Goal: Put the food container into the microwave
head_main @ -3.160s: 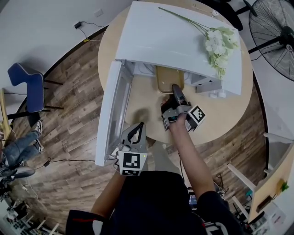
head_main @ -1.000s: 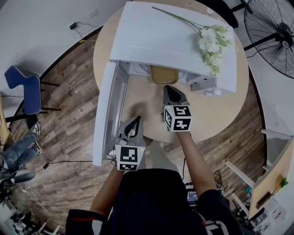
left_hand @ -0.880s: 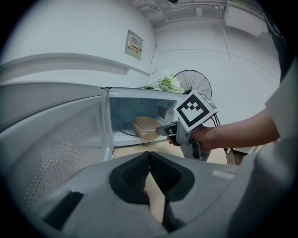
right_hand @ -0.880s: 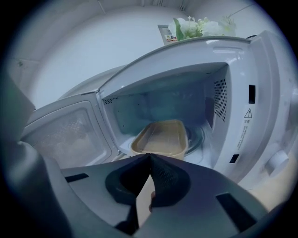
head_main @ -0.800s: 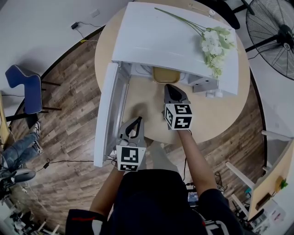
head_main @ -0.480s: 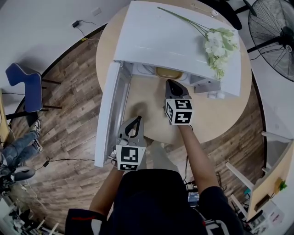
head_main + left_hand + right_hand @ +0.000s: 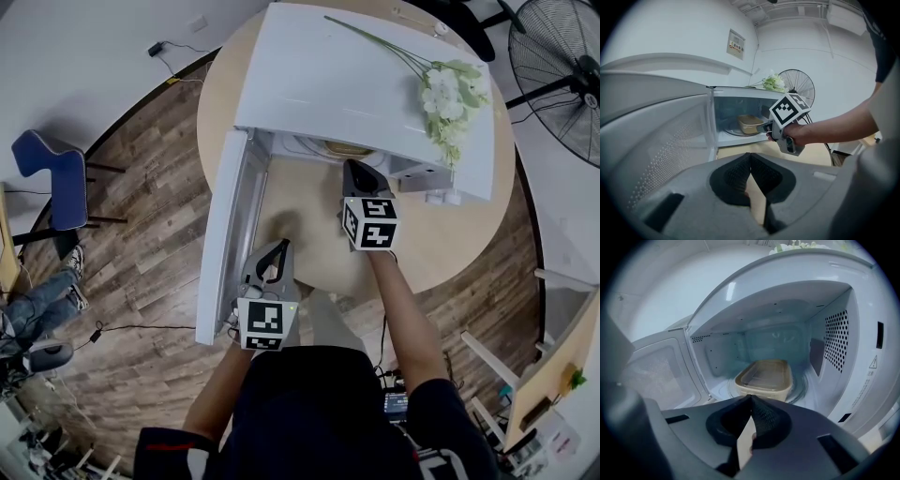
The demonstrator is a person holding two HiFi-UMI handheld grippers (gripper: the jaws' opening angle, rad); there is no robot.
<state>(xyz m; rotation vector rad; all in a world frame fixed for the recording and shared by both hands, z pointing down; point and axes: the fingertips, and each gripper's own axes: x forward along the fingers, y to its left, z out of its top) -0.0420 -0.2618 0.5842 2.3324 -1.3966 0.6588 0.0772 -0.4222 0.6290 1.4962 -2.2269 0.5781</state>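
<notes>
Your round table (image 7: 309,202) stands on plank flooring (image 7: 150,187), with a fan (image 7: 562,66) far off to the right of your right gripper (image 7: 356,169). That gripper is clenched on nothing. So is your left gripper (image 7: 280,247), which is just right of the open door (image 7: 230,234). Only the right gripper view shows the food container (image 7: 764,377) whole, inside the microwave (image 7: 356,75) just ahead of the tips. From overhead the roof hides most of it.

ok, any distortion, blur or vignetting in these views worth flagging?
Head view: sharp and evenly lit, but the fisheye bows the microwave edges. Left gripper view: black round vignette, the left gripper up close is soft, and the container is small but readable. Right gripper view: same vignette, the right gripper is blurred, the container is clear, and the cavity has a bluish cast.
</notes>
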